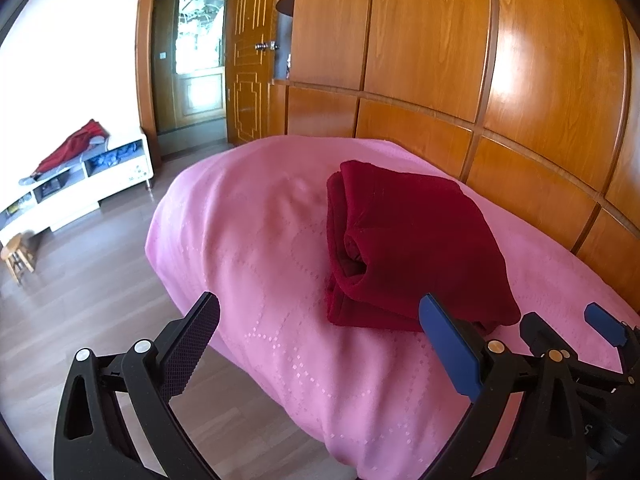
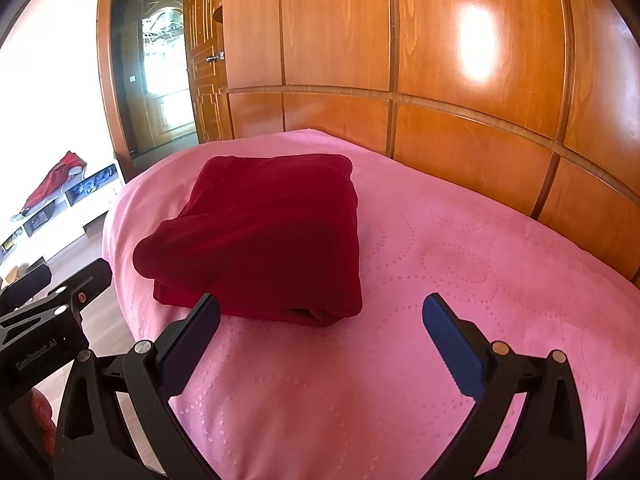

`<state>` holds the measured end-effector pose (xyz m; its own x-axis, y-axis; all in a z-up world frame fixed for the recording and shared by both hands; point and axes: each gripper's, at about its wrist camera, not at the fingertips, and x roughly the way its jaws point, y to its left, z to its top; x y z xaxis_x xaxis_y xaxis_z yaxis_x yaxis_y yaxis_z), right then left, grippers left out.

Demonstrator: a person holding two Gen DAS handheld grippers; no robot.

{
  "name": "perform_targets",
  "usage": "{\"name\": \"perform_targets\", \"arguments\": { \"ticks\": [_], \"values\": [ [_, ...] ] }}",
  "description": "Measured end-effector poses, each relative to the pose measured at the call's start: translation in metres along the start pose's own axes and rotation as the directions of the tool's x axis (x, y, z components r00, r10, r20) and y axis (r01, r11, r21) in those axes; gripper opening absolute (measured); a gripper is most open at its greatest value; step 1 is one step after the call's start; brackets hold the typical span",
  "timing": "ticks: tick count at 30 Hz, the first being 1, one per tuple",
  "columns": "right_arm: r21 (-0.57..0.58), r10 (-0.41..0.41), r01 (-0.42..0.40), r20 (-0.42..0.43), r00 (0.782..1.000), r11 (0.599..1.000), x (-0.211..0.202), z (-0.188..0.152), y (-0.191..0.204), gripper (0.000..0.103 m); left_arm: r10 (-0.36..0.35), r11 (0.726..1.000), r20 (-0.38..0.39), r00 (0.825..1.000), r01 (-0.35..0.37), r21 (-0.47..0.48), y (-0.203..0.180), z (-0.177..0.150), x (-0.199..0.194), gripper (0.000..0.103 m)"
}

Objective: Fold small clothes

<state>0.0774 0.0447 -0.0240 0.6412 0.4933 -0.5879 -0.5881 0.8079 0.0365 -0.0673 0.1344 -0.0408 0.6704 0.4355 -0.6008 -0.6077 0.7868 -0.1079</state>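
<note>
A dark red garment (image 1: 404, 248) lies folded into a thick rectangular bundle on the pink bedspread (image 1: 248, 240); it also shows in the right wrist view (image 2: 268, 232). My left gripper (image 1: 320, 340) is open and empty, held just in front of the bundle's near edge. My right gripper (image 2: 320, 340) is open and empty, to the right of the bundle's near corner. The right gripper also shows at the right edge of the left wrist view (image 1: 568, 332), and the left gripper shows at the left edge of the right wrist view (image 2: 56, 280).
A wooden panelled wardrobe wall (image 1: 440, 48) stands right behind the bed. The bed's left edge drops to wooden floor (image 1: 88, 288). A white low cabinet (image 1: 80, 188) with a red cloth (image 1: 68, 148) stands at the far left, a small stool (image 1: 16, 256) by it. An open door (image 1: 196, 60) lies beyond.
</note>
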Motion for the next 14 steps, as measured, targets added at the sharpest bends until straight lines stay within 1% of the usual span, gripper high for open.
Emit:
{"name": "perform_targets", "arguments": {
  "ticks": [4, 9, 11, 14],
  "values": [
    [0.0, 0.003, -0.003, 0.002, 1.0, 1.0, -0.001, 0.0, 0.0, 0.101, 0.015, 1.0, 0.006, 1.0, -0.015, 0.017, -0.001, -0.001, 0.0, 0.099],
    [0.0, 0.004, -0.004, 0.003, 1.0, 1.0, -0.002, 0.0, -0.005, 0.101, 0.008, 1.0, -0.011, 1.0, -0.008, 0.001, 0.001, 0.0, 0.001, 0.099],
    [0.014, 0.003, -0.003, -0.001, 1.0, 1.0, -0.002, 0.0, -0.013, 0.101, 0.008, 1.0, -0.006, 1.0, -0.008, 0.0, 0.002, 0.001, 0.001, 0.099],
    [0.095, 0.014, -0.011, -0.031, 0.999, 0.995, -0.002, -0.002, -0.046, 0.101, 0.004, 1.0, -0.005, 1.0, -0.004, 0.006, 0.002, 0.002, 0.002, 0.099]
  ]
}}
